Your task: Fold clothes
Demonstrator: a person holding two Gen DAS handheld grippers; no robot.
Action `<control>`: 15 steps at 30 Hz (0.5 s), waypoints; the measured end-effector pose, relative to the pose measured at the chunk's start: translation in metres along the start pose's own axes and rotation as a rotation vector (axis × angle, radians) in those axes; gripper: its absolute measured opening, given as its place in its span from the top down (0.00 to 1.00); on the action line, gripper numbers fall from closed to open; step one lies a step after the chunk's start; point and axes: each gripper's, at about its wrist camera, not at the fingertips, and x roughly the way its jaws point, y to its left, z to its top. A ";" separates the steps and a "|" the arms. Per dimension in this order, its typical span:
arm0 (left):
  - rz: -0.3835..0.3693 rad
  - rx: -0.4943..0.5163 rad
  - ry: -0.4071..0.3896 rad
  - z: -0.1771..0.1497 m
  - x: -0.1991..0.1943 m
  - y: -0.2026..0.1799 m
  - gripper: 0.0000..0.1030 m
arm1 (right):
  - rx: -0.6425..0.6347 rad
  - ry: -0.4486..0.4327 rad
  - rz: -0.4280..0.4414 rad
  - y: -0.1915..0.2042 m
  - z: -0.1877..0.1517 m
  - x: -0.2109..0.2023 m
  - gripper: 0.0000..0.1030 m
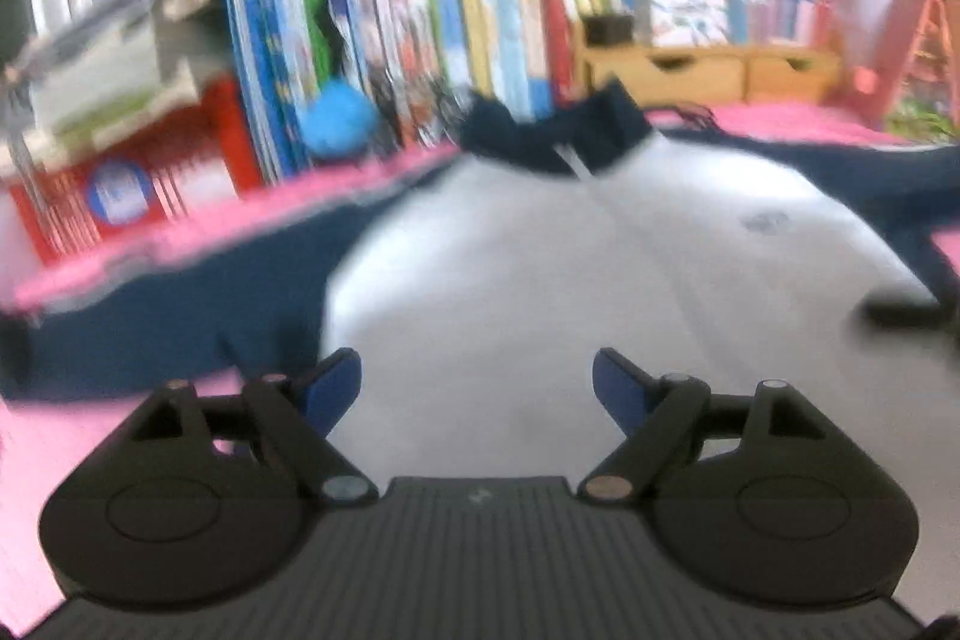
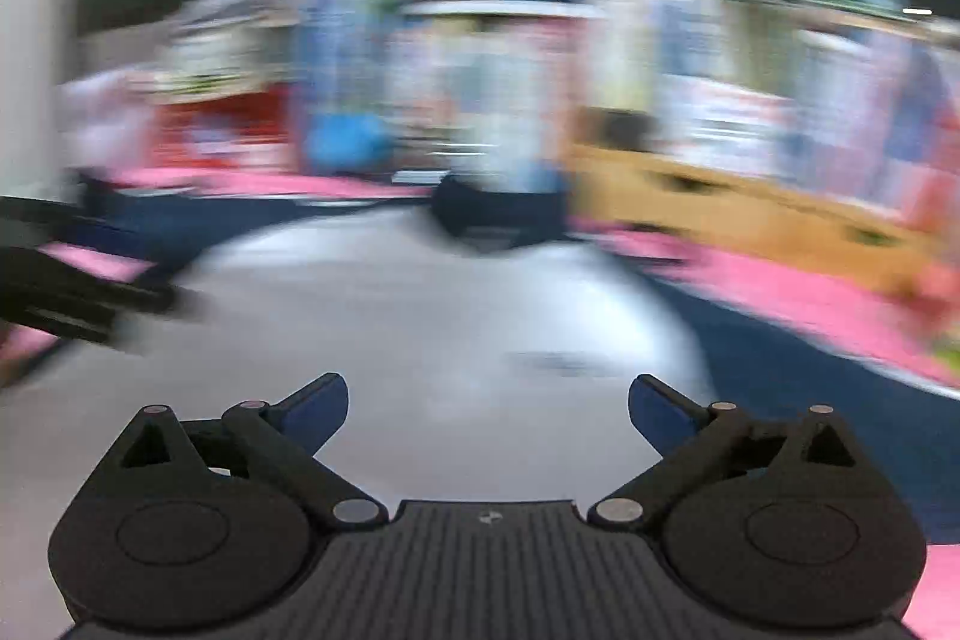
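Shirt (image 1: 540,250) flat on pink mat (image 1: 90,436). Left gripper (image 1: 477,388), right gripper (image 2: 489,415) wide apart, empty, above shirt. Risk: snagging both layers, bunching fold.

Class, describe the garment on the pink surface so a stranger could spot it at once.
Find the packed bookshelf; a pink mat runs below it. On the mat lies a shirt, spread flat with its collar toward the books. Only it has a pale body with navy sleeves and collar.
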 end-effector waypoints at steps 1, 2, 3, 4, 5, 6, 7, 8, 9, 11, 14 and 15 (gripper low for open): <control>0.006 0.005 0.013 -0.007 0.001 -0.002 0.17 | -0.020 0.014 0.038 0.016 -0.004 0.002 0.00; 0.012 0.011 0.027 -0.015 0.003 -0.003 0.17 | -0.041 0.028 0.076 0.032 -0.008 0.004 0.00; 0.022 0.012 0.027 -0.020 0.001 -0.001 0.16 | -0.063 0.043 0.106 0.047 -0.013 0.006 0.00; 0.033 0.011 0.024 -0.023 -0.001 0.004 0.15 | -0.092 0.067 0.101 0.054 -0.019 0.009 0.00; 0.045 0.009 0.020 -0.027 -0.003 0.008 0.15 | -0.122 0.090 0.090 0.061 -0.026 0.010 0.00; 0.056 0.008 0.016 -0.031 -0.006 0.012 0.13 | -0.154 0.104 0.059 0.064 -0.035 0.008 0.00; 0.068 0.007 0.013 -0.034 -0.008 0.016 0.09 | -0.173 0.101 0.030 0.061 -0.043 0.003 0.00; 0.076 -0.006 0.009 -0.038 -0.011 0.021 0.06 | -0.184 0.089 -0.020 0.054 -0.049 -0.004 0.00; 0.070 -0.034 0.008 -0.042 -0.013 0.028 0.05 | -0.195 0.077 -0.069 0.047 -0.056 -0.011 0.00; 0.042 -0.104 0.013 -0.048 -0.016 0.041 0.05 | -0.217 0.054 -0.169 0.034 -0.069 -0.026 0.00; 0.063 -0.134 0.010 -0.053 -0.022 0.044 0.05 | -0.246 0.065 -0.383 0.013 -0.079 -0.032 0.00; 0.075 -0.132 0.007 -0.054 -0.024 0.044 0.05 | -0.254 0.074 -0.462 0.007 -0.082 -0.032 0.00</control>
